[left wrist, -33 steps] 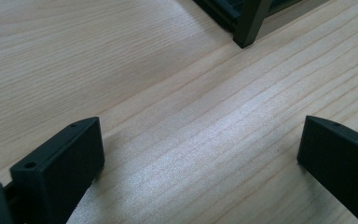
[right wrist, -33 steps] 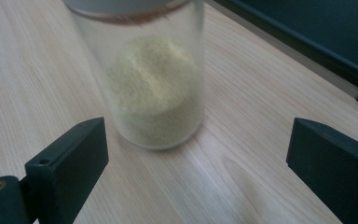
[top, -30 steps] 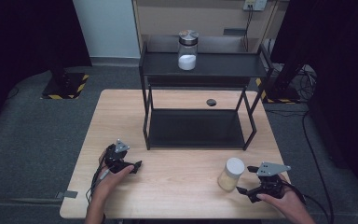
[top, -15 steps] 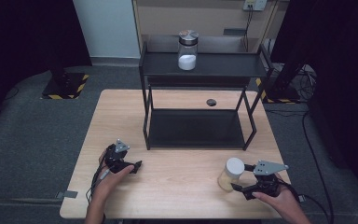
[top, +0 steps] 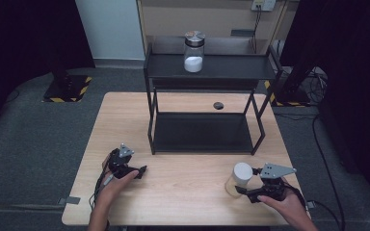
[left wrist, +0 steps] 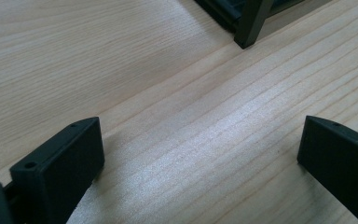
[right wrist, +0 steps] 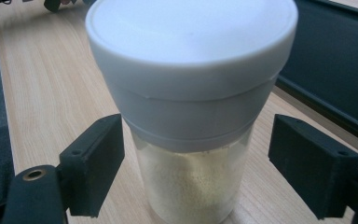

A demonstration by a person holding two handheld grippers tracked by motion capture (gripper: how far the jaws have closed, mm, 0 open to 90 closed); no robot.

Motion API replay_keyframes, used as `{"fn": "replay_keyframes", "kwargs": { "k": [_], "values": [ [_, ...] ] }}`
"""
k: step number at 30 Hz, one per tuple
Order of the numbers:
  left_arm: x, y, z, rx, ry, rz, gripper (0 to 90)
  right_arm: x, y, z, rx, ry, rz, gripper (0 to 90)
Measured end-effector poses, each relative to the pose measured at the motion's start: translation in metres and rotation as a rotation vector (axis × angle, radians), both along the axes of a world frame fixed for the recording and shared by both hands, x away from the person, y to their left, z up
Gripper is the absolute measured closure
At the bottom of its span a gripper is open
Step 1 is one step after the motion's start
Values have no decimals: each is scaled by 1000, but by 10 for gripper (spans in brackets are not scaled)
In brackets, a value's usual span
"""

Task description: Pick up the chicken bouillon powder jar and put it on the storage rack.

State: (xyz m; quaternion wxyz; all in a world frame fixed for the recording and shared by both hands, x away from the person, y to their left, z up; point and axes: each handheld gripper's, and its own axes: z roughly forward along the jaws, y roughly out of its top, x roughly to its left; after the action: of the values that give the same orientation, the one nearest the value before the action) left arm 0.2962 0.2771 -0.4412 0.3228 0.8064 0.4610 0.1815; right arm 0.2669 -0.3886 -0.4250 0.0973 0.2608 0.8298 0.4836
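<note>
Grasp step: my right gripper jaws, just closing, bracket the jar without contact; next, clamp. Left gripper open.

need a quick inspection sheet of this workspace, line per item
surface: light wooden table, bare grain between the grippers
job's things: white-lidded jar of pale granules, upright near the front right edge, standing between the right gripper's jaws
clutter: black two-tier rack at the table's back; a metal-lidded glass jar of white powder on its top shelf; small dark round object on the table behind the rack
grippers: right gripper has just been closing around the jar, gaps show at both pads; left gripper open, low over bare wood
cables: black cable trailing from the left gripper; more cables on the floor at right
surroundings: grey carpet, dark curtains, a hazard-striped base at left
</note>
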Motion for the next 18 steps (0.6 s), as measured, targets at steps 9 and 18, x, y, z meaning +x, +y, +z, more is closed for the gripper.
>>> {"fn": "replay_keyframes", "kwargs": {
  "k": [9,18],
  "values": [
    [0,0,0,-1,-1,1,0,0,-1,-1,31,3,-14,243],
    [0,0,0,-1,-1,2,0,0,5,-2,27,0,-10,246]
  ]
}}
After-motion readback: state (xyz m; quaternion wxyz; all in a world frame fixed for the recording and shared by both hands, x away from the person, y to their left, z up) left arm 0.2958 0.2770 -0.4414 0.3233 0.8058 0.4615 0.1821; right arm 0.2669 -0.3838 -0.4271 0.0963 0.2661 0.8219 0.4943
